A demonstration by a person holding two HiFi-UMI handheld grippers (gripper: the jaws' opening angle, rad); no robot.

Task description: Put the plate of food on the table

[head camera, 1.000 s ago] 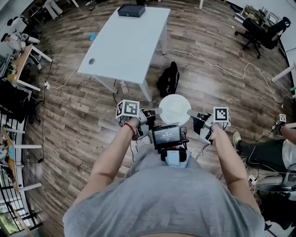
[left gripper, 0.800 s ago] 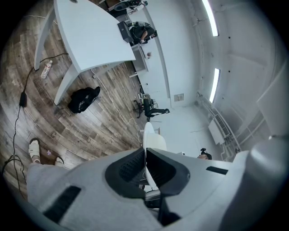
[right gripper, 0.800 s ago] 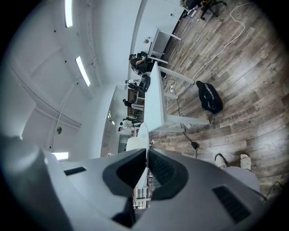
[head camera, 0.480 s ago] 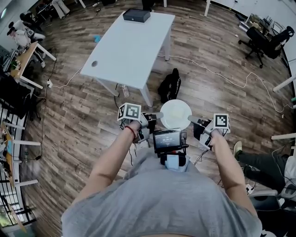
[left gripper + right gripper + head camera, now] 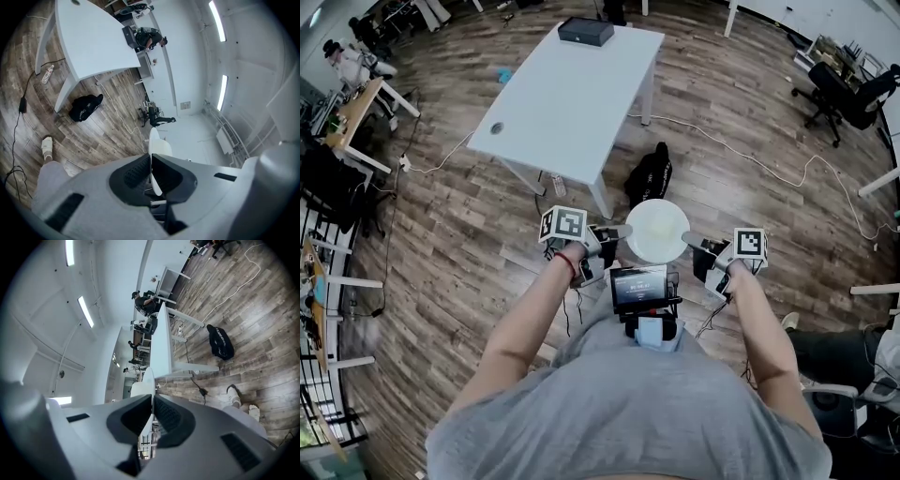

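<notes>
Above the brown wood-plank floor (image 5: 469, 234), just in front of the person's chest, a round white plate (image 5: 656, 231) is hanging level in the air between the two tongs. The left gripper (image 5: 617, 231) is clamping the plate's left rim, its jaws pressing together on the thin edge. The right gripper (image 5: 688, 237) is pinching the opposite rim the same way. A white rectangular table (image 5: 572, 94) is standing ahead of the plate, clearly apart from it, and is carrying a flat black box (image 5: 586, 31) at its far end. A black bag (image 5: 649, 175) is lying on the floor beside the table's near leg, between table and plate.
</notes>
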